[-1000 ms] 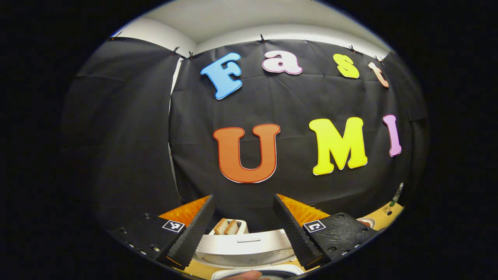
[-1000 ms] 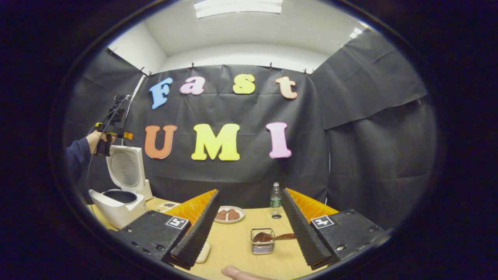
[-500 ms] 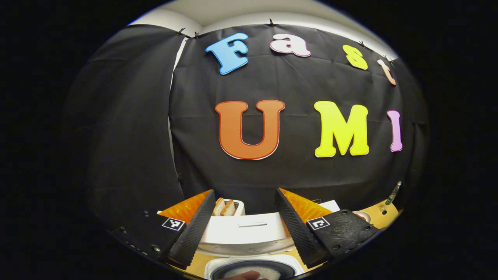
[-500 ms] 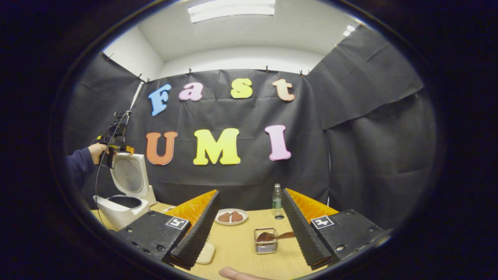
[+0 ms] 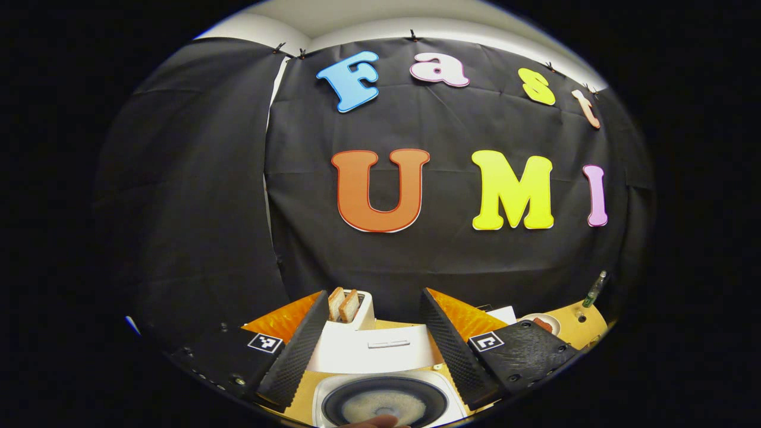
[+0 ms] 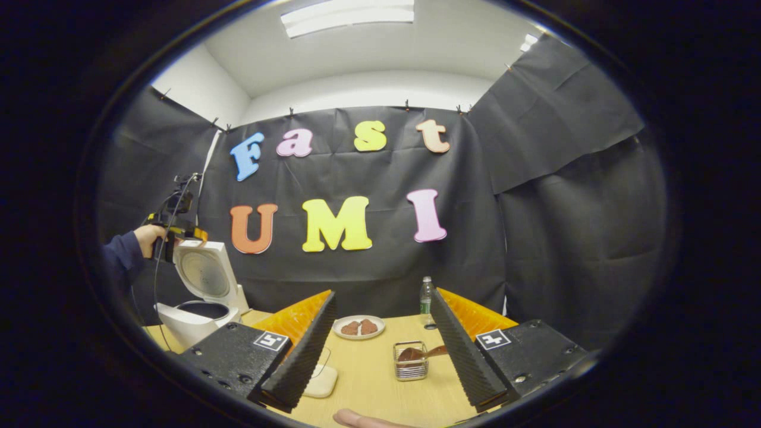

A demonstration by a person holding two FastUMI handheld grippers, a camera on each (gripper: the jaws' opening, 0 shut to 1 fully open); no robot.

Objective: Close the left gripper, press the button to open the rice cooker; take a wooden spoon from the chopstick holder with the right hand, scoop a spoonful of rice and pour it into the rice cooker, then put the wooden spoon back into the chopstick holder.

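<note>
Both jaws are standing wide and gripping nothing: I am holding the left gripper [image 5: 368, 351] over the open cooker [image 5: 386, 404], whose dark round pot is showing pale rice, and the right gripper [image 6: 380, 351] above the tabletop [image 6: 368, 386]. Ahead of the right, the spoon [image 6: 416, 354] is lying across the small wire holder [image 6: 410, 370], handle slanting rightward. I am judging that a hasty grab at that smooth wooden handle could tip the light holder.

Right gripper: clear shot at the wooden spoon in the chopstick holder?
Probably yes. The right gripper is open, and the wooden spoon sits in the chopstick holder straight ahead between its fingers, over bare table.
</note>
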